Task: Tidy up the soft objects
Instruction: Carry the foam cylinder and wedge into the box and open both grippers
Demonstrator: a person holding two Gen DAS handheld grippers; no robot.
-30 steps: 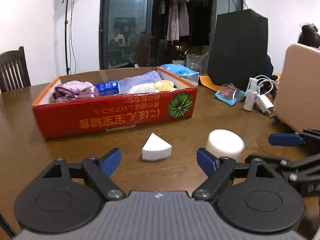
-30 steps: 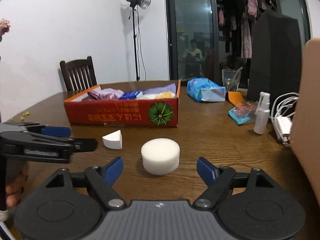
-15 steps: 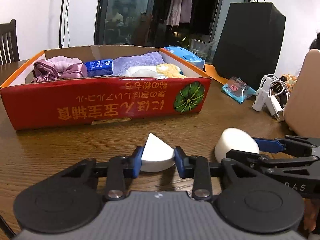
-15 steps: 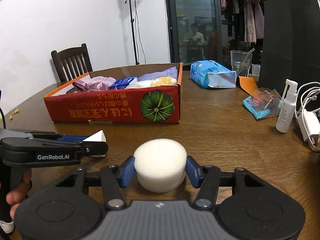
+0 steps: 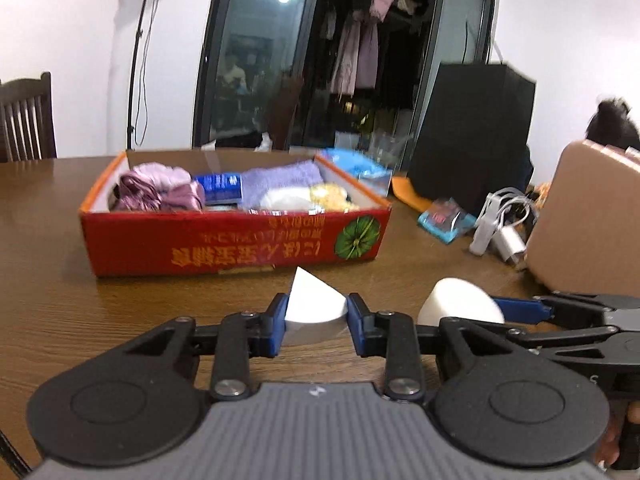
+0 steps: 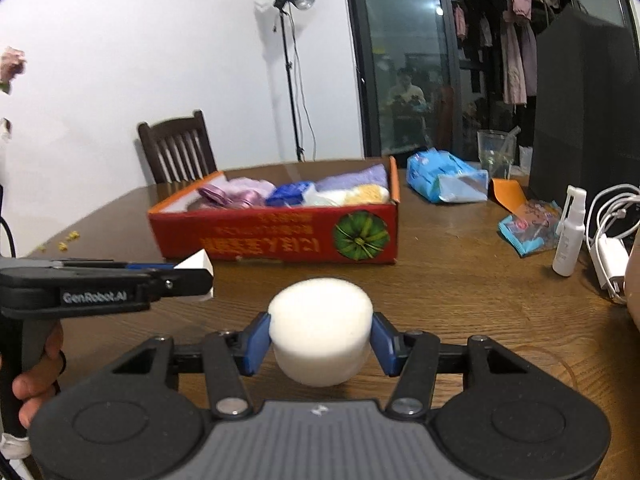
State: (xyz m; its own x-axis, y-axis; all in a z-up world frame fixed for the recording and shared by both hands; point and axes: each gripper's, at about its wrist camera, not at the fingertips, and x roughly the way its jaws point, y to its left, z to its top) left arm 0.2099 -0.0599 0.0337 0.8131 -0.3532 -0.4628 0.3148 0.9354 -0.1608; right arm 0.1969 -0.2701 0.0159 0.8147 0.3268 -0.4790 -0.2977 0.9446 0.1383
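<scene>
A wooden table [image 6: 460, 280] is filling the middle of the frame. A dark chair [image 6: 176, 150] is standing behind it at centre left, and a light stand [image 6: 290, 80] is rising against the white wall above. A blue packet [image 6: 444, 178] and a clear cup [image 6: 494, 150] are sitting at right of centre. A white spray bottle [image 6: 570, 232], white chargers [image 6: 610, 256] and a small snack pack [image 6: 530, 228] are lying at the right edge. Clothes [image 5: 360, 52] are hanging in the upper middle.
</scene>
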